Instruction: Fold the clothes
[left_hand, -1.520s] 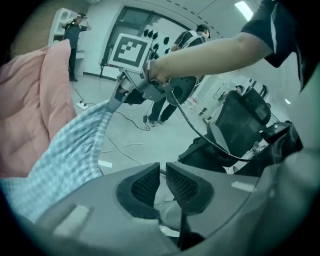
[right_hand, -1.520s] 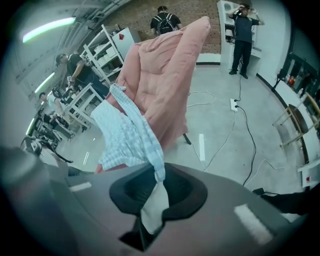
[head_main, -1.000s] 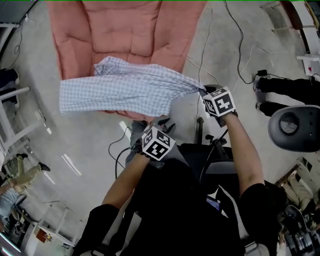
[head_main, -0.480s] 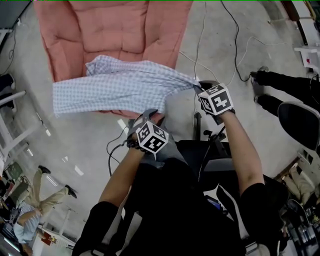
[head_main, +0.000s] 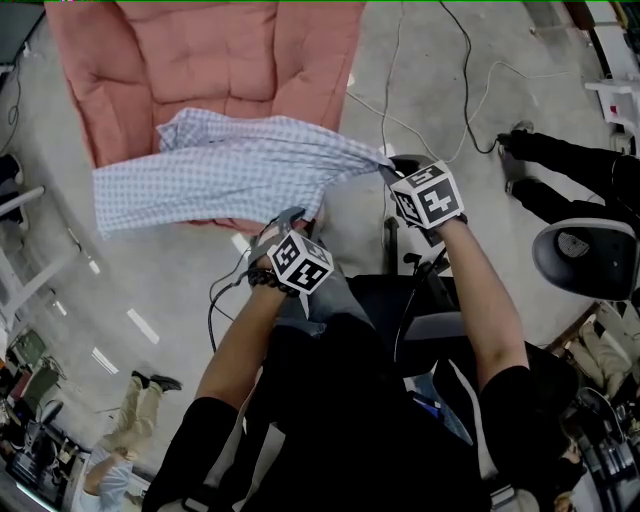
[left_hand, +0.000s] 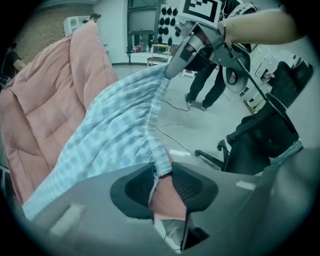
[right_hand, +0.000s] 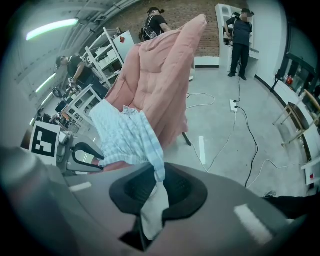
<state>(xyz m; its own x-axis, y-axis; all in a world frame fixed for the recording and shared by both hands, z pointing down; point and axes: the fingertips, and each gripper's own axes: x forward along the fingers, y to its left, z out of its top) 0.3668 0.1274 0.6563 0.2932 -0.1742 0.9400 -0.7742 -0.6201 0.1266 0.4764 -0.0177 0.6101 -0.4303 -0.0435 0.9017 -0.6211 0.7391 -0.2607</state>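
A blue-and-white checked garment (head_main: 230, 170) hangs stretched in front of a pink quilted chair (head_main: 200, 60). My right gripper (head_main: 385, 165) is shut on one end of its waistband, and a white fold of cloth sticks out between the pads (right_hand: 159, 177). My left gripper (head_main: 290, 213) is at the garment's lower edge, nearer me. In the left gripper view the elastic waistband (left_hand: 155, 125) runs down from the right gripper into the left jaws (left_hand: 162, 175). They have just been closing. A gap still shows beside the cloth, with pink behind it.
Cables (head_main: 470, 80) trail over the concrete floor. A grey office chair (head_main: 585, 255) and a person's black-trousered legs (head_main: 570, 165) are at the right. A black stand (head_main: 400, 300) is right under my arms. Other people are at the lower left (head_main: 140, 400), and some stand by shelves (right_hand: 80, 70).
My left gripper has moved left and up in the picture, closer to the garment's lower edge. The right gripper has kept its hold and its place.
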